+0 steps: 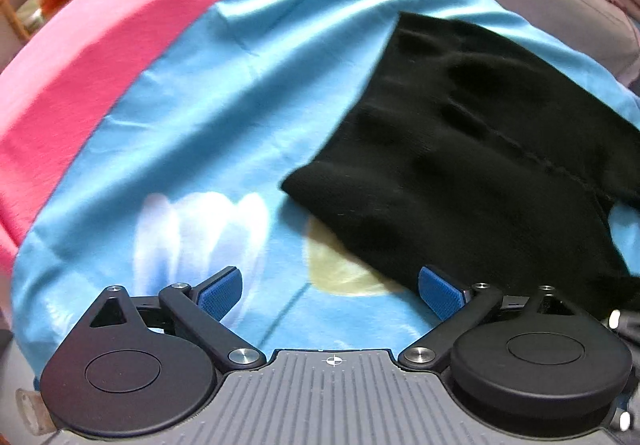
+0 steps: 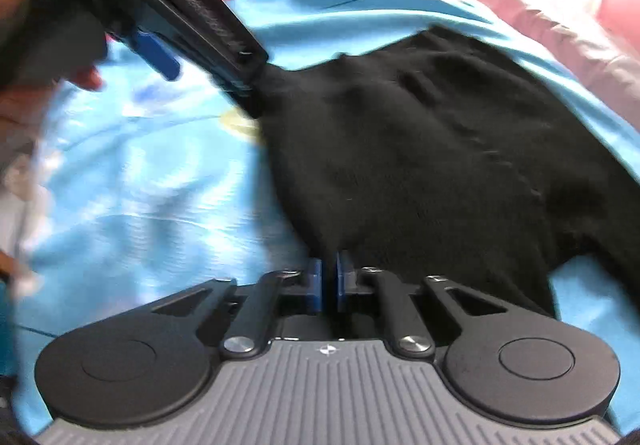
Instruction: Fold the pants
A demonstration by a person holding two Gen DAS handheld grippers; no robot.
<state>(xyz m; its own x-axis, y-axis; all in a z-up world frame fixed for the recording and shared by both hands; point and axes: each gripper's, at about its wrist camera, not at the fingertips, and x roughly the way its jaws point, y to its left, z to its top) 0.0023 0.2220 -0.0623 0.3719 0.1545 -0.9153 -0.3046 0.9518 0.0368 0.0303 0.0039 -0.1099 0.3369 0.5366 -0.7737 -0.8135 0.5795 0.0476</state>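
Black pants are lying bunched on the blue sheet on the bed, pink blanket off to one side. Left gripper is spread wide with nothing in it, just beside the pants' edge. Right gripper looks clenched at the near hem; can't tell if fabric's pinched.

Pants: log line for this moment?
pants: black, heaped on blue sheet | left claw: open, empty | right claw: shut at pants edge, grip unclear
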